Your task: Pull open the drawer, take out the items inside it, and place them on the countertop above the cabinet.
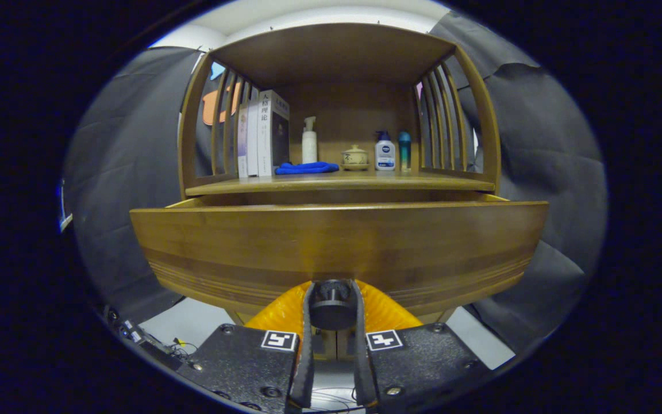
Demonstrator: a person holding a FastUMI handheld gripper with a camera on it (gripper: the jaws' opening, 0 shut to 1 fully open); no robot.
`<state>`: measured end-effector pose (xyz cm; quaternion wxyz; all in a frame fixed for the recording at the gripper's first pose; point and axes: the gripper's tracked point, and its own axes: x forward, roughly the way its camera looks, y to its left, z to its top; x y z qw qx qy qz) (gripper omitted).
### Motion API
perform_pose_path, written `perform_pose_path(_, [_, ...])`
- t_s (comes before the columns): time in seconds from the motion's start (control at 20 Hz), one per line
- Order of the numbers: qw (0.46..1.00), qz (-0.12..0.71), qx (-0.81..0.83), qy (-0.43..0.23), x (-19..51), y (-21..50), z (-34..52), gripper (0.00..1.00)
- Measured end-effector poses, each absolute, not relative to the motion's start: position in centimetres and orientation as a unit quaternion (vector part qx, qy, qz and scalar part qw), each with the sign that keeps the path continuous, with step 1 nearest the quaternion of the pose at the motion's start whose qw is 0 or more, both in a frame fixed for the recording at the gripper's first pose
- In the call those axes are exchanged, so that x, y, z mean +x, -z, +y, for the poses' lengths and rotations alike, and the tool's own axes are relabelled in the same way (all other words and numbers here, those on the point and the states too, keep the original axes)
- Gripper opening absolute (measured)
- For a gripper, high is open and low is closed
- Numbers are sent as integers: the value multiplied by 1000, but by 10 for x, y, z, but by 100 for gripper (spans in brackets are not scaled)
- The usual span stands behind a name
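Clamping the round knob (pixel 333 307) from both sides, the gripper (pixel 333 313) holds the drawer (pixel 339 244), which stands pulled out from the cabinet (pixel 339 184), its long front running crosswise and facing the fingers. Beyond, on the countertop (pixel 337 183), stand books (pixel 262 133), a blue cloth (pixel 306 168) and bottles (pixel 385 151).

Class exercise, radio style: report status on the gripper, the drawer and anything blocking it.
Gripper jaws shut on drawer knob. Drawer pulled partly out, contents hidden behind its front. Nothing in the way.
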<state>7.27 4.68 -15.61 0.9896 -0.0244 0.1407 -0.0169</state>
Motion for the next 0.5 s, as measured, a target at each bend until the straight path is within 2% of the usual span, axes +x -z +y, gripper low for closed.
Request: perform_pose_path(0.5, [988,153,-29,-1,12,170,49,31])
